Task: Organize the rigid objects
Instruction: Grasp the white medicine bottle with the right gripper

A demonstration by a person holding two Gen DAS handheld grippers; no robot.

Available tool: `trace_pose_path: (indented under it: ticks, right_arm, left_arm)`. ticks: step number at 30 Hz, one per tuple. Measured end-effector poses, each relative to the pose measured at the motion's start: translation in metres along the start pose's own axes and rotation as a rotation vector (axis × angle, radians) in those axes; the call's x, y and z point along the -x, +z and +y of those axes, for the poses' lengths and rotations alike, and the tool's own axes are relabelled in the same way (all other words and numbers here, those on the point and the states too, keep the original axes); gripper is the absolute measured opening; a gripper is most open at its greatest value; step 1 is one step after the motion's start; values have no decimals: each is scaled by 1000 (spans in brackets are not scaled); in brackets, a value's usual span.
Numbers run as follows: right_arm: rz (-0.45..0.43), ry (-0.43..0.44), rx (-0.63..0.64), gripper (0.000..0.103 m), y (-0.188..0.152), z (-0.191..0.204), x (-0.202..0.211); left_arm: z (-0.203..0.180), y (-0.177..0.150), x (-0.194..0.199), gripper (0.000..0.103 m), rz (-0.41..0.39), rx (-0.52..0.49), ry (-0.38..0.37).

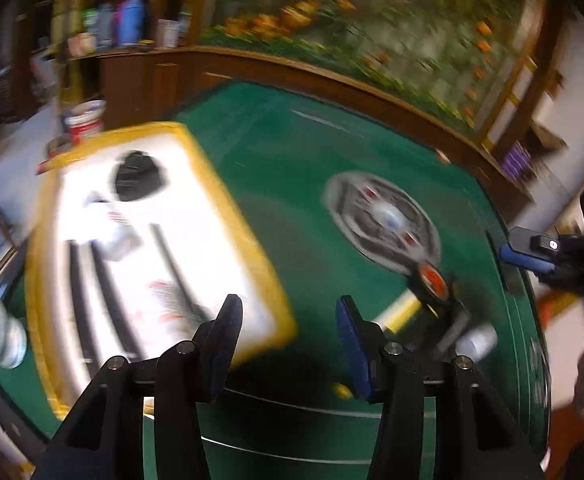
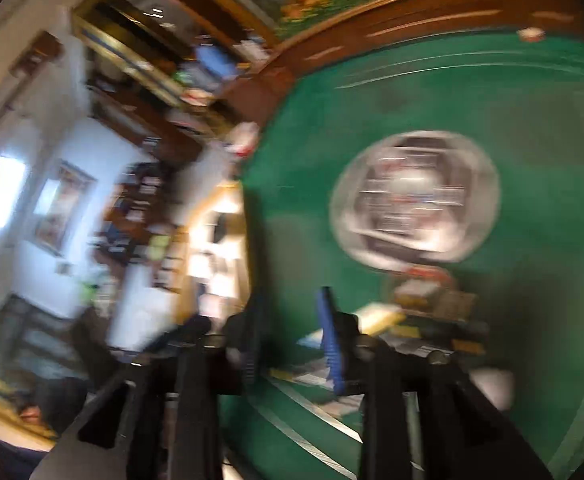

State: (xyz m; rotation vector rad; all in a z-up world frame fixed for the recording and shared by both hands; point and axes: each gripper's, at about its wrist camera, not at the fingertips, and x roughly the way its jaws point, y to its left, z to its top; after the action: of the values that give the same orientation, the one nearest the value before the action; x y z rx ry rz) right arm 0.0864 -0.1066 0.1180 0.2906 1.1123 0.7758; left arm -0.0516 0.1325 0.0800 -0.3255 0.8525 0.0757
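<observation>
1. L gripper (image 1: 288, 344): jaws partly apart, nothing between them, above the green desk (image 1: 292, 152).
2. Yellow-rimmed white tray (image 1: 248, 216) w/ dark items lies at its 10 o'clock, just beside the left finger.
3. Round clear-lidded box (image 1: 380, 220) at 1 o'clock, near; small clutter (image 1: 432, 284) just below it.
4. R gripper (image 2: 292, 344): jaws partly apart, empty. Heavy blur; probably the same round box (image 2: 412, 200) at its 1 o'clock.
</observation>
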Motion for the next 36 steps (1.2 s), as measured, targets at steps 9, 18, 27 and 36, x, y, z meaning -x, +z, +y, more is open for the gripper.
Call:
trace_pose_path:
  ticks: [9, 18, 27, 36]
  right_arm:
    - [152, -239, -15, 37, -33, -92, 4]
    - [217, -134, 55, 37, -46, -87, -32]
    - [348, -93, 249, 39, -94, -54, -18]
    - [349, -213, 383, 33, -105, -35, -35]
  left_arm:
    - [-63, -27, -26, 52, 176, -158, -100]
    - [-74, -48, -18, 53, 213, -169, -99]
    - [-83, -54, -19, 57, 228, -194, -119]
    - [-128, -43, -45, 60, 273, -413, -142]
